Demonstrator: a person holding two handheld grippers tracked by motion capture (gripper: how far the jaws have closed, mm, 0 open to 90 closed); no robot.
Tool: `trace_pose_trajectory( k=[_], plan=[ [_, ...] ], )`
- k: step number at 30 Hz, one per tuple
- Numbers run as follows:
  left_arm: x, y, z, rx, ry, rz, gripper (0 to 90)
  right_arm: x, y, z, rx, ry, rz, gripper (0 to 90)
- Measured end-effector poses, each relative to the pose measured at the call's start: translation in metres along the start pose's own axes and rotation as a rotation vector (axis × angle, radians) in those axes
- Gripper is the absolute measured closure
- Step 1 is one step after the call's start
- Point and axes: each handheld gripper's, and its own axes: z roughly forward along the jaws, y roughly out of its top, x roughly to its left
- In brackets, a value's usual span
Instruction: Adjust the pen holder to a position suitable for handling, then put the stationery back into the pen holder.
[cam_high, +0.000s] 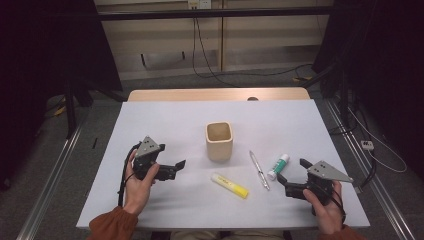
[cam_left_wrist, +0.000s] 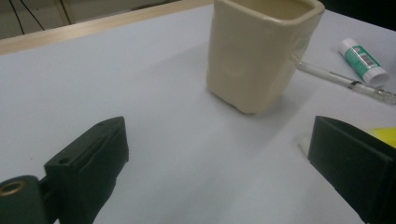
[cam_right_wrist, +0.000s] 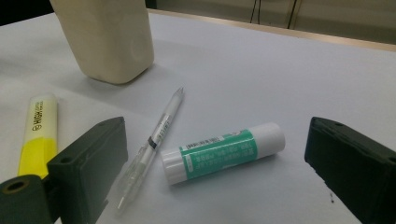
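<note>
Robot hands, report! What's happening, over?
Left gripper open, right gripper open, both empty. Cup upright; highlighter, pen, glue stick lying loose. Nothing blocking.

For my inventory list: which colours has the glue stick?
The glue stick is white with a green label, best in the right gripper view.

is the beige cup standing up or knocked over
Upright. The beige cup stands on its base on the table, open mouth facing up in the high view; the pen lies flat beside it.
</note>
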Motion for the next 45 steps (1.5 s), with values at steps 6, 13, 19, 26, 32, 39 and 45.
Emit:
trace_pose_trajectory(
  k=[6, 13, 19, 26, 32, 39, 45],
  plan=[
    [-0.006, -0.011, -0.007, -0.001, -0.002, -0.010, 5.1, -0.001, 0.000, -0.001, 0.000, -0.008, 0.001, 6.3],
    [-0.009, -0.026, -0.016, 0.022, -0.003, -0.016, 5.2, -0.001, 0.001, 0.002, 0.010, -0.025, 0.015, 6.5],
    [-0.016, -0.036, -0.029, 0.015, 0.003, -0.026, 5.1, 0.001, 0.001, 0.003, 0.026, -0.025, 0.015, 6.8],
    [-0.022, -0.040, -0.035, 0.004, 0.008, -0.014, 5.1, 0.002, 0.001, 0.002, 0.033, -0.014, 0.013, 6.6],
    [-0.022, -0.039, -0.032, 0.004, -0.006, -0.008, 5.1, 0.004, 0.004, 0.005, 0.060, -0.020, 0.015, 7.2],
    [-0.022, -0.039, -0.031, 0.010, -0.014, -0.012, 5.1, 0.017, 0.013, 0.012, 0.109, 0.053, -0.037, 10.4],
    [-0.022, -0.039, -0.030, 0.017, -0.020, -0.005, 5.1, 0.036, 0.021, 0.018, 0.156, 0.154, -0.082, 10.7]
  ],
)
